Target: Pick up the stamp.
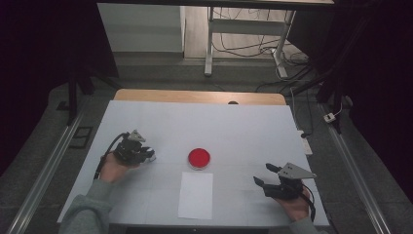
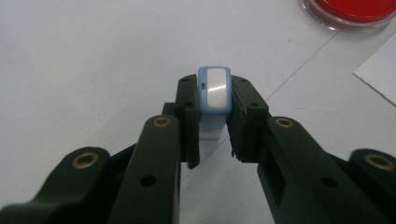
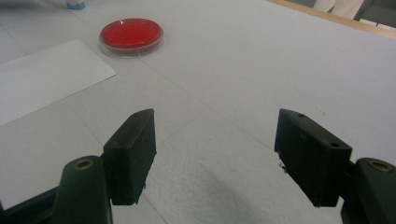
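A small blue-and-white block, perhaps a stamp, stands on the white table cover, and the pads of my left gripper press on both its sides. In the high view the left gripper lies at the table's left, pointing right toward a round red pad in a clear dish. A white sheet of paper lies just in front of the dish. At the front right my right gripper rests open, its jaws wide apart over bare table, with the red pad and the paper farther off.
The white cover spans most of the table, and a wooden edge shows at the far side. Beyond it are a desk frame and cables on the floor. Metal rails run along both sides.
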A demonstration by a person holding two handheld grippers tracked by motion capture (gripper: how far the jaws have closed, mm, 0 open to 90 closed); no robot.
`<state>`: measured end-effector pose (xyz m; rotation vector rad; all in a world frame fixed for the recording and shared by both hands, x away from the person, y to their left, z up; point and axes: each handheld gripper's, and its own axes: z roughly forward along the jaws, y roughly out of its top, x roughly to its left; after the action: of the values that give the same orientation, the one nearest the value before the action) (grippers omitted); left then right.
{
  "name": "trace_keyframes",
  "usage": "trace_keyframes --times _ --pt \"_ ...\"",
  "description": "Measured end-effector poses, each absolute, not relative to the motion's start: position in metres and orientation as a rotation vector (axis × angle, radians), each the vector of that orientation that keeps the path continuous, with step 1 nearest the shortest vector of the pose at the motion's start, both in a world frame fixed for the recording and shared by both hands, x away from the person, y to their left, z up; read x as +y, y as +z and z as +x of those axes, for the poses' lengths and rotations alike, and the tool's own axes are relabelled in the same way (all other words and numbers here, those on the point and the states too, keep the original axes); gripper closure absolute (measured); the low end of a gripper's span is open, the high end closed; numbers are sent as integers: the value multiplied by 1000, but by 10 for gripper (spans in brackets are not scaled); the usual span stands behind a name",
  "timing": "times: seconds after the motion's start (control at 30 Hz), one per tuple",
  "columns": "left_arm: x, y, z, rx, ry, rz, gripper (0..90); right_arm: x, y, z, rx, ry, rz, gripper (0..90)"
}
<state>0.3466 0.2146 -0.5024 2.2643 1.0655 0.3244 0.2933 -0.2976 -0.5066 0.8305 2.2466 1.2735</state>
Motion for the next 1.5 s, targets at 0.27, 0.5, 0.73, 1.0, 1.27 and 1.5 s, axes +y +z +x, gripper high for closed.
trace_keyframes --times 0.27,0.5,0.73,1.0,1.27,1.5 --pt "216 -502 346 1067 338 2268 756 -298 -507 293 2246 1273 831 291" --pt "217 -499 344 1068 339 2245 757 -298 -507 293 2246 1277 830 291" --pt "218 -495 341 1053 340 2219 757 -298 -507 293 2246 1274 831 291" --pt "219 -488 338 1035 319 2168 757 -297 -508 293 2241 1269 829 291" --pt "214 -481 334 994 296 2155 757 -297 -508 293 2239 1272 825 291" --pt "212 -474 330 967 273 2117 757 -297 -507 293 2235 1269 819 291"
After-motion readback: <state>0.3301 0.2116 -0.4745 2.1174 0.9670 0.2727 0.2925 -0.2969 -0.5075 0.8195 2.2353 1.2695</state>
